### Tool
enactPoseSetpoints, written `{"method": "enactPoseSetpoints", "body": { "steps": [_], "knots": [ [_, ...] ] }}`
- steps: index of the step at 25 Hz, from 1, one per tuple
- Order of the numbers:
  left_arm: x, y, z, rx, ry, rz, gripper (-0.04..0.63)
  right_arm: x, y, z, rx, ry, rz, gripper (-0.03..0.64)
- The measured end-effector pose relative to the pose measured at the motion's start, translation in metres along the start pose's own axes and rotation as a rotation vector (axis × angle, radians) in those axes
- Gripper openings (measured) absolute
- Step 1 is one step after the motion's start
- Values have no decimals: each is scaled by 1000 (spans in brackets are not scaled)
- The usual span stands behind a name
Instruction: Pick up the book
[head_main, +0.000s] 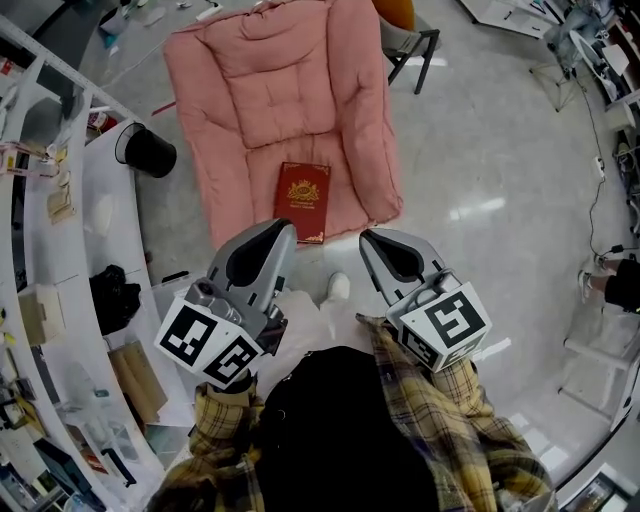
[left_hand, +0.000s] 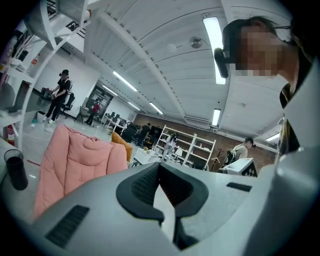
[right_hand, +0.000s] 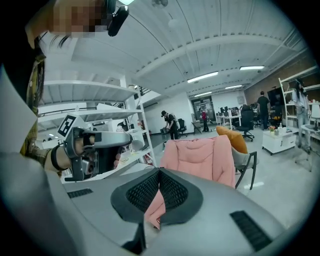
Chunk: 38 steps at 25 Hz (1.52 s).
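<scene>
A dark red book with a gold emblem lies flat on the seat of a pink cushioned floor chair. Both grippers hover side by side in front of the person's body, just short of the book's near edge. My left gripper is shut and empty, its tip close to the book's near left corner. My right gripper is also shut and empty, to the right of the book. The left gripper view shows the shut jaws and the pink chair. In the right gripper view the pads meet before the chair.
A white curved shelf unit runs down the left, with a black cup on it. An orange chair stands behind the pink one. The person's shoe is on the grey floor between the grippers. People stand far off.
</scene>
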<state>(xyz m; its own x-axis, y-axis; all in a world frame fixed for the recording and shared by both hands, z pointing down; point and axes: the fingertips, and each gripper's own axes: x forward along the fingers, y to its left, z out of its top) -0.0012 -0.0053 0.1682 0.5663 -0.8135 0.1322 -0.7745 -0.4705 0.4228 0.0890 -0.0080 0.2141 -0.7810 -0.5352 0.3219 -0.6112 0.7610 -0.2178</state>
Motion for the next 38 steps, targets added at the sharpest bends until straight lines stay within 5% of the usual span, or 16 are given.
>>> {"method": "enactPoseSetpoints", "body": {
  "steps": [10,23,38],
  "knots": [
    [10,57,5,-35,38,1,5,64,-6,-7,42,72,13,18],
    [24,157,22,-36,150,-126,5,172,-9,-5,107,126,-121,18],
    [65,219,-99,-124,341,-171,5,217,-61,-117,326,206,-226,18]
  ]
}}
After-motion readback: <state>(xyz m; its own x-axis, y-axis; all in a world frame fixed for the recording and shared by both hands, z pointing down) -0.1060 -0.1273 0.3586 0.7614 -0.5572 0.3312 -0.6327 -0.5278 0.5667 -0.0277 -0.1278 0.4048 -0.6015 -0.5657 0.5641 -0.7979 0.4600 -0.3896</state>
